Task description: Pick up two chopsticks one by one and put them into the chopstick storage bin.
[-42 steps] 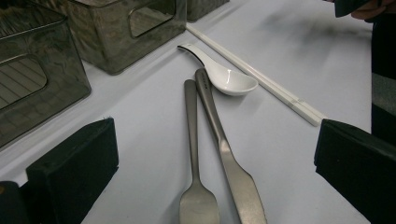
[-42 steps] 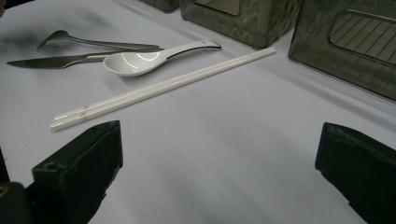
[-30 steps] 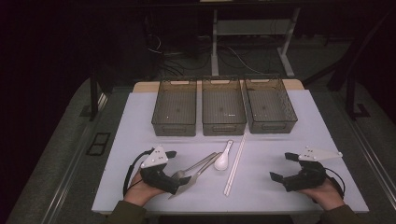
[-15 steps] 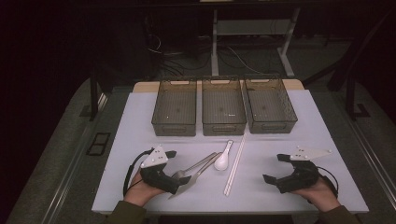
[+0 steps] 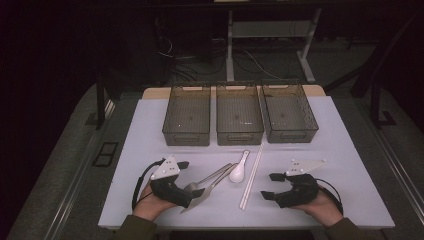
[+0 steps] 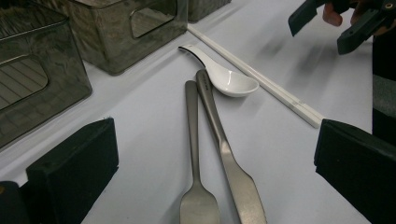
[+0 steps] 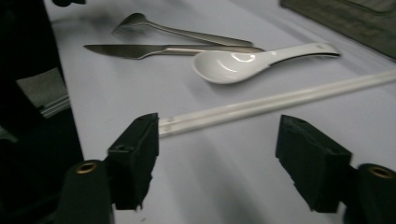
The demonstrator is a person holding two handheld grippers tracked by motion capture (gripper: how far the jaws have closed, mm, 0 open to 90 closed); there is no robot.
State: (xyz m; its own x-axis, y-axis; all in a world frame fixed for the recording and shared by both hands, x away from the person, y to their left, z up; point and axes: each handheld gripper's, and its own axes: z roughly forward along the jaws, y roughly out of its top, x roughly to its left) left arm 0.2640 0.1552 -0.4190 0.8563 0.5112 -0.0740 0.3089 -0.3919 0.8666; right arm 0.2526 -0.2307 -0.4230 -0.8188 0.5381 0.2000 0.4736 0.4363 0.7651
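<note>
A pair of white chopsticks [image 5: 251,175] lies on the white table cover beside a white ceramic spoon [image 5: 237,172], a metal fork [image 5: 207,179] and a metal knife [image 5: 210,188]. My right gripper [image 5: 270,186] sits just right of the chopsticks' near end. Its jaws have just been closing a little but stand open with nothing between them. In the right gripper view [image 7: 219,140] the chopsticks [image 7: 280,102] cross just ahead of the tips. My left gripper [image 5: 190,178] rests open at the fork and knife handles, with fork [image 6: 192,140] and knife [image 6: 224,149] lying between its wide jaws, untouched.
Three grey see-through bins [image 5: 186,137] [image 5: 239,136] [image 5: 290,135] stand side by side at the back of the white cover [image 5: 340,150]. A dark floor with cables and a desk frame lies beyond the table.
My right gripper has slid left across the table toward the chopsticks' near end, and its jaws look slightly narrower. The left gripper and the cutlery have not moved.
</note>
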